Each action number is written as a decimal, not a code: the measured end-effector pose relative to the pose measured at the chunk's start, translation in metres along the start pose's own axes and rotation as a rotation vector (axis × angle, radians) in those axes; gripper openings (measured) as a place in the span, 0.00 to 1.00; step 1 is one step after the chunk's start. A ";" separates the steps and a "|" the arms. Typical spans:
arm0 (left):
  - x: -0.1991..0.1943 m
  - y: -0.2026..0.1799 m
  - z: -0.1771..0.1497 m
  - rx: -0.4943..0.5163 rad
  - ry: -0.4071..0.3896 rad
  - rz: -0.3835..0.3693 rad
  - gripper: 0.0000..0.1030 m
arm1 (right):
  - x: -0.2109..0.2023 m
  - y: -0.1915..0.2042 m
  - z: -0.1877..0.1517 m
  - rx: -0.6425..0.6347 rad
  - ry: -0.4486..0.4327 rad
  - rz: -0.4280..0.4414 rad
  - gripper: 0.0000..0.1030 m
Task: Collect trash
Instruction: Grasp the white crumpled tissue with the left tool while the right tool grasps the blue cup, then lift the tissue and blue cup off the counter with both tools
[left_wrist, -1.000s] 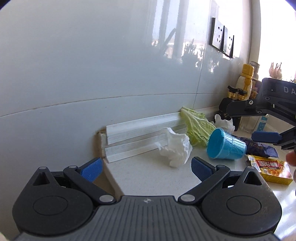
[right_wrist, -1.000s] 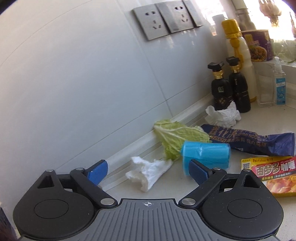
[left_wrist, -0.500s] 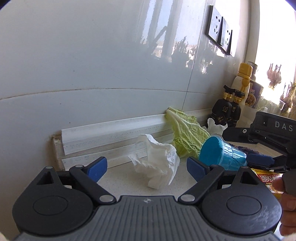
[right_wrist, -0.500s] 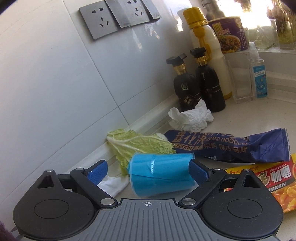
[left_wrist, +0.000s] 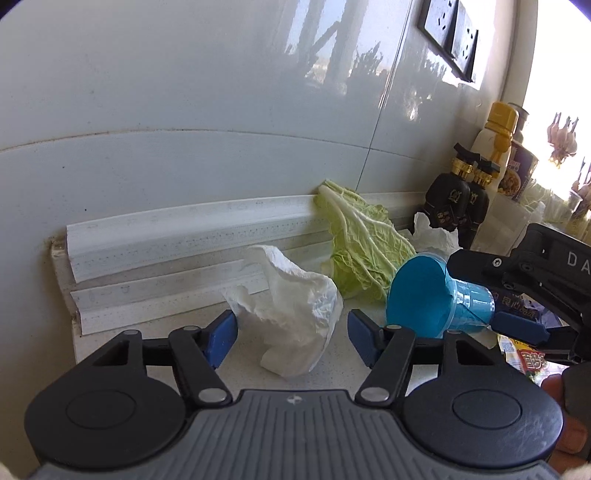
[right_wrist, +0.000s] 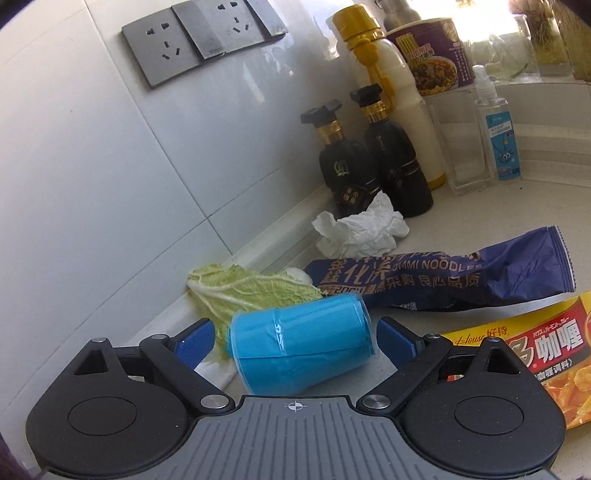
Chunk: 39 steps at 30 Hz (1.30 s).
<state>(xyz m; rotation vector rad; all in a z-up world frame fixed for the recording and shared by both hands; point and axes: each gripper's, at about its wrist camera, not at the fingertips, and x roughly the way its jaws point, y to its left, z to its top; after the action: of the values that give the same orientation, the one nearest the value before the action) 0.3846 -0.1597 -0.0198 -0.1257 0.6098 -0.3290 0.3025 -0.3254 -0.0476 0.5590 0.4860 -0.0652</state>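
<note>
Two grippers work over a pale countertop (right_wrist: 480, 218) strewn with rubbish. The left gripper (left_wrist: 290, 334) has its blue pads on either side of a crumpled white tissue (left_wrist: 291, 314), which lies near the wall trim; its jaws are closing, but the right pad is apart from the paper and the left looks at most to brush it, so nothing is grasped. The right gripper (right_wrist: 295, 341) straddles a blue cup (right_wrist: 301, 341) lying on its side. Small gaps show between its pads and the cup's ends, so it appears unclenched, though the fisheye edge makes that hard to be sure of. Just behind the cup a cabbage leaf (right_wrist: 255, 291) rests against the base of the wall. A dark blue noodle wrapper (right_wrist: 443, 277) lies beyond the cup, with a second crumpled tissue (right_wrist: 364, 230) behind it in front of two black bottles (right_wrist: 373, 158). A yellow curry box (right_wrist: 539, 354) sits at the right.
</note>
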 end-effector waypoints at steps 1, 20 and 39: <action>0.002 -0.001 -0.001 -0.003 0.010 0.010 0.56 | 0.002 0.000 -0.001 -0.006 0.012 0.001 0.93; 0.003 -0.019 -0.006 0.015 0.026 0.118 0.14 | 0.014 0.004 -0.007 -0.033 0.039 -0.025 0.86; -0.038 -0.020 0.002 0.120 -0.012 0.186 0.09 | -0.002 0.028 -0.001 -0.029 0.037 0.072 0.86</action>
<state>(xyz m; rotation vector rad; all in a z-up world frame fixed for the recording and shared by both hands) 0.3512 -0.1651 0.0061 0.0441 0.5839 -0.1837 0.3053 -0.3015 -0.0337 0.5492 0.5020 0.0215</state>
